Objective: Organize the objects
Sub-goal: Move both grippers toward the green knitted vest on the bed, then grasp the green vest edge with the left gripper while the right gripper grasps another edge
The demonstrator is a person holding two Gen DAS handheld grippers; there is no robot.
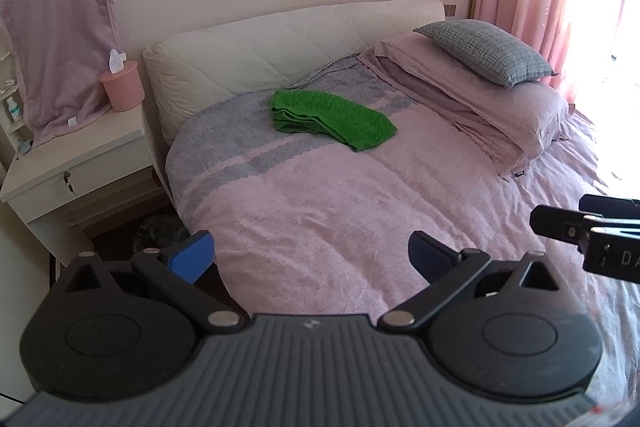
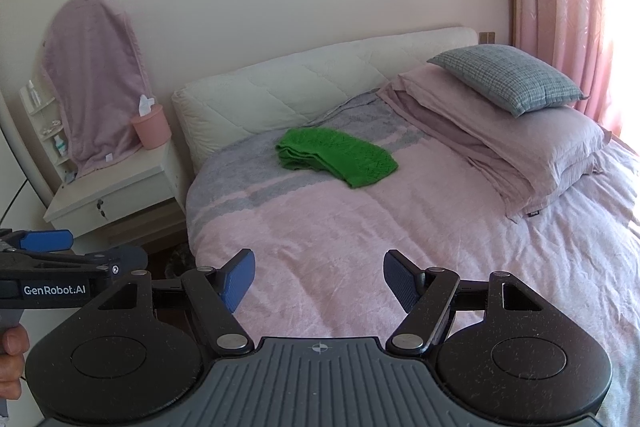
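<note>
The folded green towel (image 1: 332, 119) lies mid-bed (image 1: 320, 219) near the headboard, well apart from both tools, so it is best approached w/ jaws kept wide & closed over the folded stack's near edge. Left hand-held gripper (image 1: 310, 255) & right hand-held gripper (image 2: 319, 279) are both released, nothing btwn pads, tilted downward over the bed's near side.
</note>
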